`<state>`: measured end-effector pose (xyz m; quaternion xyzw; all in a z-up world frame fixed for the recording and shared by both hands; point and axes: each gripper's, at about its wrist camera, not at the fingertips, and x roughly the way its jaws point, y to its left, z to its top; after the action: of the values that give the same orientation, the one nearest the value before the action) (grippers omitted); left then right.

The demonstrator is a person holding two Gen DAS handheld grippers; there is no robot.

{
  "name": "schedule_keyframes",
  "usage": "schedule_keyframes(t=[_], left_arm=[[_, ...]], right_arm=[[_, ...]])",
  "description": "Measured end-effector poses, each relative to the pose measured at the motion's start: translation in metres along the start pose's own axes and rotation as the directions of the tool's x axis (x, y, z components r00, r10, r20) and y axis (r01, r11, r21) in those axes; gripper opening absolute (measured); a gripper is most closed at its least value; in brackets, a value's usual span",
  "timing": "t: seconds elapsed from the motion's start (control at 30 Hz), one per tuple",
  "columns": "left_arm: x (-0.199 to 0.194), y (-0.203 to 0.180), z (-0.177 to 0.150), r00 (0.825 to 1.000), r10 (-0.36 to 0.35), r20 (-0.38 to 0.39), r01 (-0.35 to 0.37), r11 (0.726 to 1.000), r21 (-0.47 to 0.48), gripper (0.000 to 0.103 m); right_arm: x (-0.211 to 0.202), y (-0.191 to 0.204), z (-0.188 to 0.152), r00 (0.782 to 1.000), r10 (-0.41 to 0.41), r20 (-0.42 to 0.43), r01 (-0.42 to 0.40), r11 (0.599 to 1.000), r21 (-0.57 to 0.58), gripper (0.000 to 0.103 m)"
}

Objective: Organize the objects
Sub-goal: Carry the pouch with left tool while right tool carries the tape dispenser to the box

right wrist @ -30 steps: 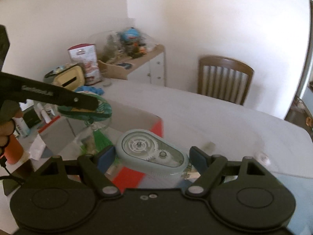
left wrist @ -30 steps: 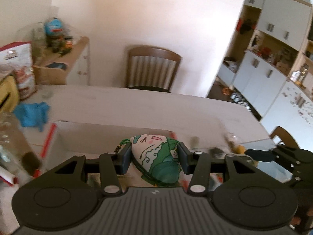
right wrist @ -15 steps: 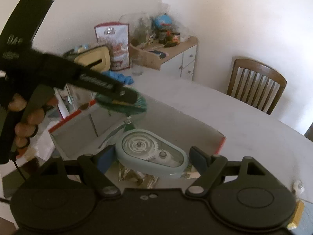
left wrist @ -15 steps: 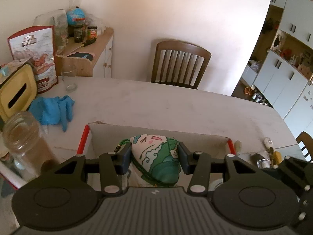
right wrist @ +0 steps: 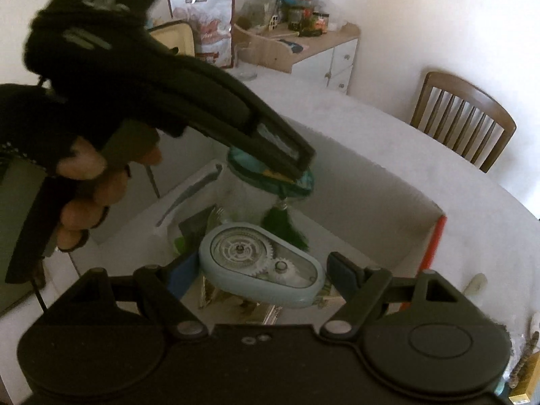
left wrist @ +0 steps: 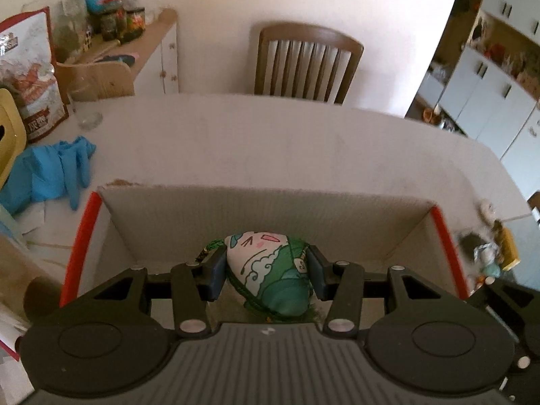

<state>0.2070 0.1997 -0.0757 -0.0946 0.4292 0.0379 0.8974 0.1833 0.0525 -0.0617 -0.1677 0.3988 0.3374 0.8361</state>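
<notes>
Left wrist view, nearest: left gripper [left wrist: 266, 271] with both blue pads pressed on a green-and-white cartoon pouch [left wrist: 270, 270], held above the open cardboard box [left wrist: 266, 216] with red edges; box floor mostly hidden behind the pouch here. Past the box, pale table [left wrist: 270, 141]; blue gloves [left wrist: 50, 168] at left, small clutter [left wrist: 489, 249] at the right edge, wooden chair [left wrist: 303, 64] at the far side, sideboard with jars [left wrist: 128, 33] far left. Right wrist view, nearest: right gripper [right wrist: 260, 275] set wide, its pads closed on the two ends of a pale blue correction tape dispenser [right wrist: 260, 266], gears visible through the clear face, held over the same box [right wrist: 371, 195]. Only this view shows the box interior: papers and packets [right wrist: 236, 300] on the floor below the dispenser. Only here too: the pouch's dark green tassel [right wrist: 287, 226] hanging down inside the box, the left gripper [right wrist: 287, 162] seen from the side over it, and the person's hand [right wrist: 87, 182] in a fingerless black glove on its handle
</notes>
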Motion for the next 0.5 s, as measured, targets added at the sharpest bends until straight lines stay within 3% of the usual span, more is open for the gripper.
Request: schedule_keyframes(t=[0.5], left_arm=[[0.024, 0.0, -0.011, 0.99, -0.005, -0.141, 0.009, 1.0, 0.022, 0.051]], right_arm=[[0.02, 0.014, -0.002, 0.996, 0.018, -0.088, -0.018, 1.0, -0.002, 0.082]])
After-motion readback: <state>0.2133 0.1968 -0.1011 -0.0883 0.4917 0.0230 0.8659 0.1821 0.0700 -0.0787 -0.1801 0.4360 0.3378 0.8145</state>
